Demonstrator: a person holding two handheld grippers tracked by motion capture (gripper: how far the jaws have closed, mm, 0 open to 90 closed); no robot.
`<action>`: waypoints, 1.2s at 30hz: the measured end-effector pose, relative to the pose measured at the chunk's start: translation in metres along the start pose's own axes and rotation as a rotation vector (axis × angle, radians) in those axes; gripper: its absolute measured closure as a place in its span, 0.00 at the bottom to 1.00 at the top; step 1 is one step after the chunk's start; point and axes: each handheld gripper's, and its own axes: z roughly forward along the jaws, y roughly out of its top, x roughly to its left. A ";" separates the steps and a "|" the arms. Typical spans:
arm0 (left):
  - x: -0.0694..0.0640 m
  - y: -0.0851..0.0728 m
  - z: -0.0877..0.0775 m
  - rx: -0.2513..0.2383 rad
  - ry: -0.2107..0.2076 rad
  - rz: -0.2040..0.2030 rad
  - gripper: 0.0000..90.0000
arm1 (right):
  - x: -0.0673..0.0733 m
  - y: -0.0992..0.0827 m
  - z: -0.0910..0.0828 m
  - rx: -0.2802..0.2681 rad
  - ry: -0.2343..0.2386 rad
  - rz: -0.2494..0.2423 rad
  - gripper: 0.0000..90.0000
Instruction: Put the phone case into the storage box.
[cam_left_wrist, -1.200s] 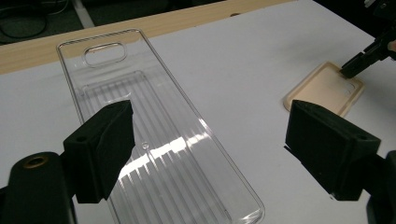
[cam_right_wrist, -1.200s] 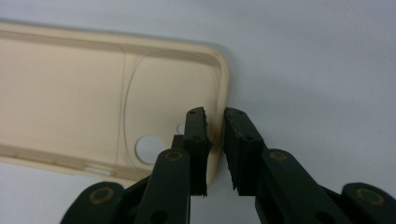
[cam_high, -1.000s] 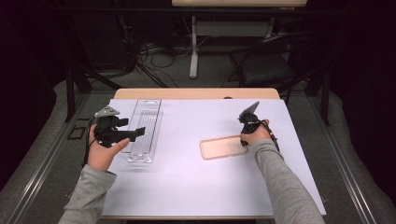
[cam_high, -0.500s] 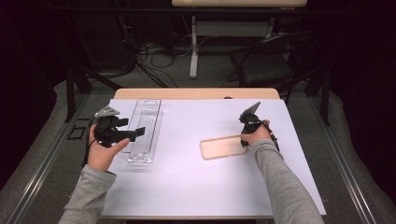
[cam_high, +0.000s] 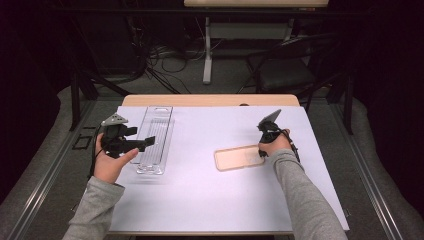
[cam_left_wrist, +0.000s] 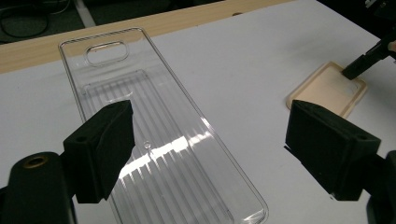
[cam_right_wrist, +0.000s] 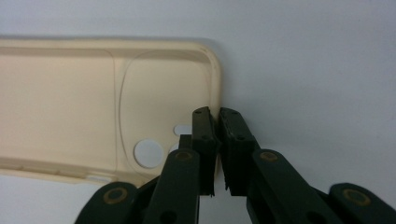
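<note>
High view: right gripper sits at the right short edge of the flat beige soft-plastic phone case, which lies on the white table sheet, right of centre. Left gripper hovers over the clear ribbed plastic tray at the sheet's left side, well apart from the case.

Left gripper view: jaws spread wide, nothing between them; tray directly below, case far off.

Right gripper view: jaws have just been closing and now pinch the case's thin end wall beside the camera cut-outs, one jaw inside the case, one outside.

Judgement: grasp step is finishing. Next move calls for lifting without the flexible rim slipping free, probably carrying it toward the tray.
</note>
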 end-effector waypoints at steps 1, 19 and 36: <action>0.000 0.000 0.000 -0.002 0.001 -0.001 0.17 | -0.001 0.000 0.000 0.002 -0.001 -0.004 0.95; 0.001 0.000 0.000 -0.002 0.003 -0.005 0.17 | -0.002 0.000 0.000 -0.001 0.004 0.003 0.96; 0.001 -0.001 0.000 -0.003 0.003 -0.009 0.17 | -0.002 0.000 0.000 -0.002 0.004 0.020 0.97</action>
